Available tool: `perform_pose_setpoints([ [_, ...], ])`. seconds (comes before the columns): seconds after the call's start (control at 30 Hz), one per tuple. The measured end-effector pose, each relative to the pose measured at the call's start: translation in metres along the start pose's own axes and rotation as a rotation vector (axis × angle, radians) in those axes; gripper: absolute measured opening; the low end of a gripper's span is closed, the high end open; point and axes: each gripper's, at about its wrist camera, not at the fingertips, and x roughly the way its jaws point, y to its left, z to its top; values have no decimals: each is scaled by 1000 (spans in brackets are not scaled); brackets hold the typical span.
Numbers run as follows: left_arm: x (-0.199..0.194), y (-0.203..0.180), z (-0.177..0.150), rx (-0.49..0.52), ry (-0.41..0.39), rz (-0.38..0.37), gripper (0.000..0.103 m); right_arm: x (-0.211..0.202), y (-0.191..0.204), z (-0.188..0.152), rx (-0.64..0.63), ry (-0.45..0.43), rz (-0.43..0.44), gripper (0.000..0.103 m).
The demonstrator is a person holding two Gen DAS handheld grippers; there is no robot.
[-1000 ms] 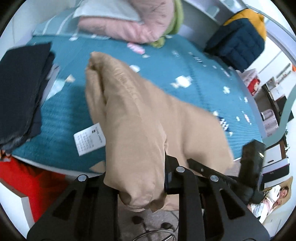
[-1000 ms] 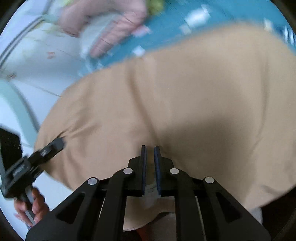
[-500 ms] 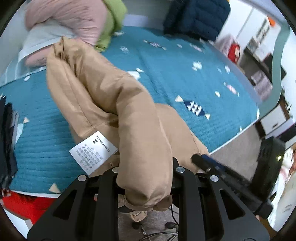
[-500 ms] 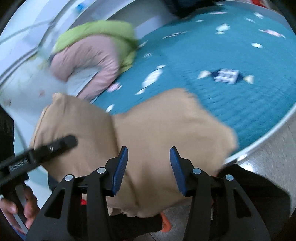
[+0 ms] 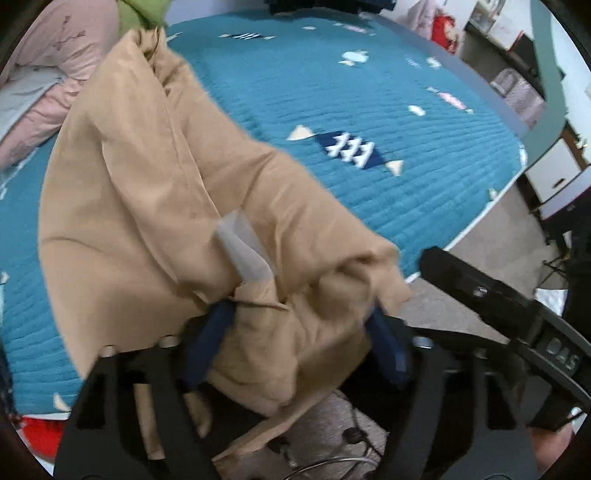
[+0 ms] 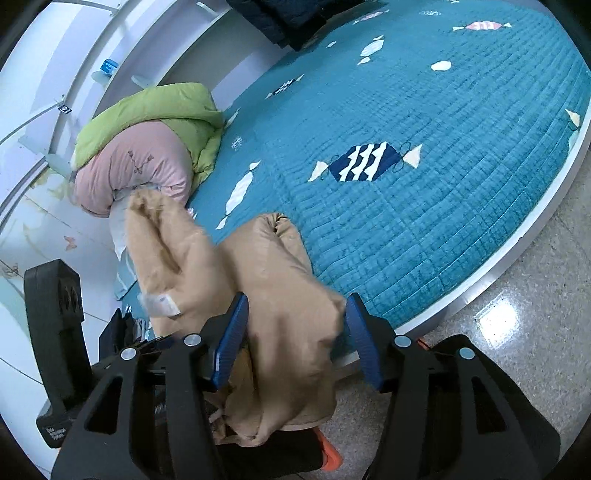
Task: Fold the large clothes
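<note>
A large tan garment lies bunched lengthwise on the teal bedspread, its near end hanging over the bed's front edge. My left gripper is open, its blue pads spread with tan cloth bulging between them. A white care label sticks out of a fold just above it. In the right wrist view the same garment drapes between the spread pads of my open right gripper. The label shows at its left.
Rolled pink and green quilts lie at the head of the bed. A dark blue item sits at the far edge. Speckled floor lies below the bed's white rim. Furniture stands at the right.
Both grippers have opened: the right let go half a second ago, the left just now. The garment has been swung round and bunched narrower on the bed.
</note>
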Motion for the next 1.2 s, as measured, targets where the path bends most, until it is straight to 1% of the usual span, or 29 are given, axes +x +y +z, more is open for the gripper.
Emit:
perform_pose_setpoints([
  [0.1, -12, 0, -6, 3, -41, -80, 80, 4, 1, 0, -2, 8, 16, 54],
  [0.13, -22, 3, -9, -2, -69, -113, 80, 6, 3, 1, -6, 10, 23, 54],
  [0.17, -36, 10, -12, -19, -112, -150, 80, 7, 5, 1, -12, 13, 26, 54],
  [0.23, -56, 23, -16, -68, -169, -157, 80, 8, 11, 1, -30, 19, 38, 54],
  [0.27, -64, 32, -19, -96, -189, -148, 80, 9, 16, 0, -40, 21, 41, 54],
  [0.37, -90, 73, -30, -194, -253, -25, 80, 8, 40, -1, -106, 18, 61, 57],
  [0.4, -93, 84, -33, -218, -263, 18, 80, 7, 47, -3, -127, 20, 63, 58],
  [0.43, -94, 97, -37, -246, -256, 78, 80, 7, 58, -6, -162, 19, 68, 58],
  [0.47, -92, 114, -42, -282, -223, 165, 80, 7, 69, -9, -194, 27, 76, 59],
  [0.53, -82, 135, -48, -324, -155, 239, 80, 11, 87, -16, -263, 45, 78, 60],
  [0.57, -75, 148, -55, -360, -118, 252, 80, 17, 95, -20, -296, 66, 65, 62],
  [0.6, -70, 155, -60, -381, -99, 242, 80, 24, 100, -23, -310, 88, 51, 64],
  [0.7, -61, 164, -72, -421, -74, 237, 80, 56, 100, -30, -301, 199, 46, 63],
  [0.73, -61, 165, -75, -427, -74, 219, 80, 67, 97, -32, -288, 245, 83, 56],
  [0.77, -61, 166, -77, -433, -76, 202, 80, 75, 97, -35, -285, 283, 126, 11],
  [0.8, -61, 165, -77, -432, -81, 189, 80, 77, 97, -36, -295, 296, 128, 8],
  [0.87, -65, 165, -78, -424, -98, 176, 80, 62, 103, -33, -354, 236, 113, 8],
  [0.9, -67, 168, -79, -428, -110, 159, 82, 51, 104, -29, -358, 195, 114, 8],
  [0.93, -66, 170, -77, -436, -112, 148, 88, 40, 102, -22, -346, 158, 111, 8],
  [1.0, -60, 171, -75, -449, -100, 133, 89, 29, 94, -14, -323, 114, 68, 8],
  [1.07, -44, 168, -72, -432, -56, 116, 89, 30, 82, -10, -290, 105, -19, 8],
  [1.13, -29, 163, -66, -413, -16, 98, 89, 38, 64, -11, -226, 130, -96, 9],
  [1.17, -23, 157, -64, -391, -7, 100, 89, 42, 57, -14, -196, 141, -123, 12],
  [1.2, -20, 154, -62, -376, -4, 107, 89, 43, 51, -15, -166, 139, -142, 22],
])
